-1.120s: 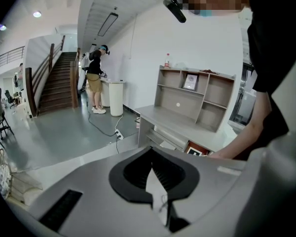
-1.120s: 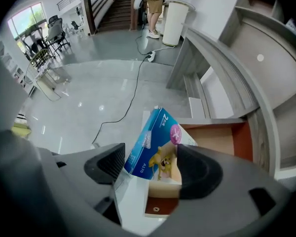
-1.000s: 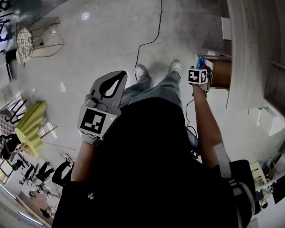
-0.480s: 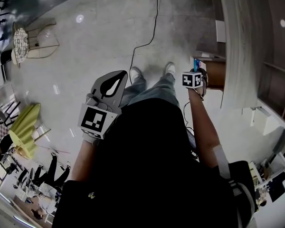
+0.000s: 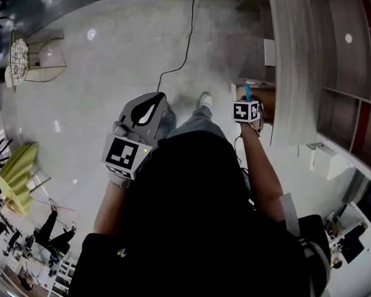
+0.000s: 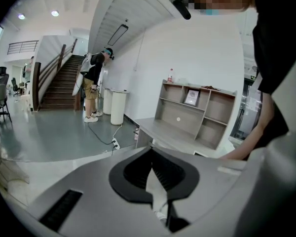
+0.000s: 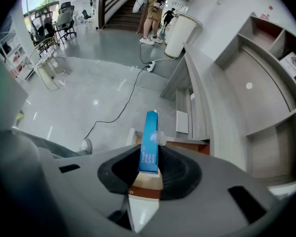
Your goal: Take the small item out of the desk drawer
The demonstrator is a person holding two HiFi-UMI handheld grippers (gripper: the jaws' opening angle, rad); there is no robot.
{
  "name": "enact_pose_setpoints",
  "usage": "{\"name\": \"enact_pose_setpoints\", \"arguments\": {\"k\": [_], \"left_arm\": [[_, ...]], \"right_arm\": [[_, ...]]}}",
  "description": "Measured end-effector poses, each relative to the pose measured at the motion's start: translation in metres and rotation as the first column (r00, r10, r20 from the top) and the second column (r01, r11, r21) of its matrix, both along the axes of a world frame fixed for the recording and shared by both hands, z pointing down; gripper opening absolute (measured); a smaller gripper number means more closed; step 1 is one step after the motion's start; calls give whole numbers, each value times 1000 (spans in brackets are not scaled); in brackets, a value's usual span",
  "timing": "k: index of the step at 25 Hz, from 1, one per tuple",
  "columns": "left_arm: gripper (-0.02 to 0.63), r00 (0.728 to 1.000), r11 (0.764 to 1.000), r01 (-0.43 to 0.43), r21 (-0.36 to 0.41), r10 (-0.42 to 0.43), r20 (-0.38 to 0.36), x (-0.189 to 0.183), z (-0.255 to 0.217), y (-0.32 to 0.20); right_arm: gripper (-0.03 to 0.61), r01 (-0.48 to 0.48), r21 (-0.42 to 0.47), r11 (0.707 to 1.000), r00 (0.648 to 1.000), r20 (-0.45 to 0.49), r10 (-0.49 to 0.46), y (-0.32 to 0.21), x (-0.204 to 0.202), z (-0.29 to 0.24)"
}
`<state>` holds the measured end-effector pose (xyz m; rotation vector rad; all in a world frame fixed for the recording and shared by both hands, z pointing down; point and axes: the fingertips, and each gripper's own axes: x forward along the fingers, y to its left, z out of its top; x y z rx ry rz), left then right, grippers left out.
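Beside the table (image 5: 294, 73), whose drawer (image 7: 190, 146) stands open, the right hand-held gripper (image 7: 148, 171) has come up higher; its jaws have just been closing and now pinch the small item (image 7: 149, 137), so it looks lifted out. The left hand-held gripper (image 5: 156, 104) is clenched on nothing, well away from the table. The item is a thin blue box with pale print, upright, just above the table's drawer.

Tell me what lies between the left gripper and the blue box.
Head view: the person's jeans leg and white shoe lie between the left gripper and the blue box, which the right gripper has just been closing its jaws on.
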<state>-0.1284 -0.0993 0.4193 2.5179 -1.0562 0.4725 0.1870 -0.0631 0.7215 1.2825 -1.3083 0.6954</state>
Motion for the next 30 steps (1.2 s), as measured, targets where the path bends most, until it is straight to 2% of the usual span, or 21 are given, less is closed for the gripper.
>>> {"name": "enact_pose_setpoints", "arguments": {"k": [5,10,16,21,30], "left_arm": [[9,999,1000,18,19,-17,-42,3,-6,-3],[9,997,999,33,36,-30,-75,9,-8,-11],[9,994,997,46,60,-40,-97,16,-17,-19],[9,992,994,66,92,-56,-109,10,-29,-24],[9,987,986,92,136,-73,-140,-7,-58,-34]], "right_arm": [[83,5,50,999,998,59,-8,-13,-12,-37],[83,47,118,992,990,127,-62,-34,-32,-78],[83,74,280,957,967,213,-138,-63,-57,-134],[83,105,423,900,932,275,-238,-78,-87,-188],[83,107,668,737,841,335,-425,-89,-142,-287]]}}
